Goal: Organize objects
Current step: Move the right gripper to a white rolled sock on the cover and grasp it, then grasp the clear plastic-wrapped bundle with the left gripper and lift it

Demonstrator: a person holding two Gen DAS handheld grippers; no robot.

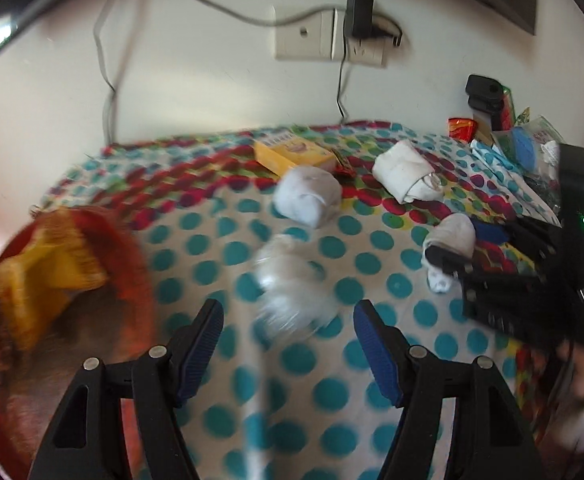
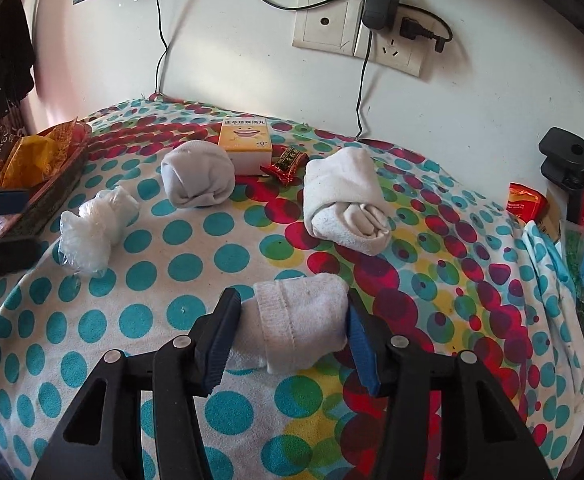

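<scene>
Right gripper (image 2: pixel 289 322), low centre of its frame, is clamped on a rolled white sock (image 2: pixel 302 326), pads pressing both ends; the side-on grip likely keeps the roll from unwinding. The sock rests on the dotted cloth (image 2: pixel 195 236).

Left gripper (image 1: pixel 287 338) stands apart, holding nothing, aimed at a crumpled plastic bag (image 1: pixel 292 280) just ahead, probably its next pick.

Left view is blurred, yet alone shows the red tray (image 1: pixel 131 256) interior at lower left. Right view gives sharp detail: two more socks, yellow box (image 2: pixel 245 142), upper centre.

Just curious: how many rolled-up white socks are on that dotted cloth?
3: one sock between the right gripper pads, one mid-cloth, one beside the yellow box.
</scene>
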